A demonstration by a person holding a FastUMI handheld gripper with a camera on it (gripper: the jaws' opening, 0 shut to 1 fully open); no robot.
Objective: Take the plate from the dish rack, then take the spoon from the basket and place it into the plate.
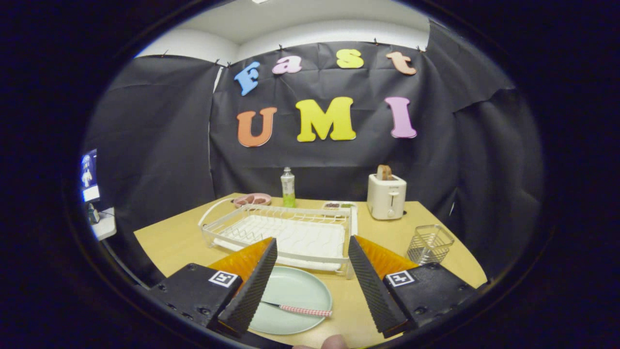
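A pale green plate [295, 295] lies flat on the wooden table [164, 242], just in front of the white dish rack [286, 232] and between my fingers. A spoon [302, 310] with a red-checked handle rests across the plate, its handle end near the plate's right rim. My gripper [312, 291] hovers above the plate, open wide, with nothing between its fingers. The dish rack holds no dishes. A small wire basket [429, 244] stands to the right, beyond my right finger.
A white toaster [386, 196] with bread in its slot stands at the back right. A green bottle [288, 188], a pink dish [253, 199] and a small tray [339, 205] sit behind the rack. A fingertip [334, 341] shows just below the fingers.
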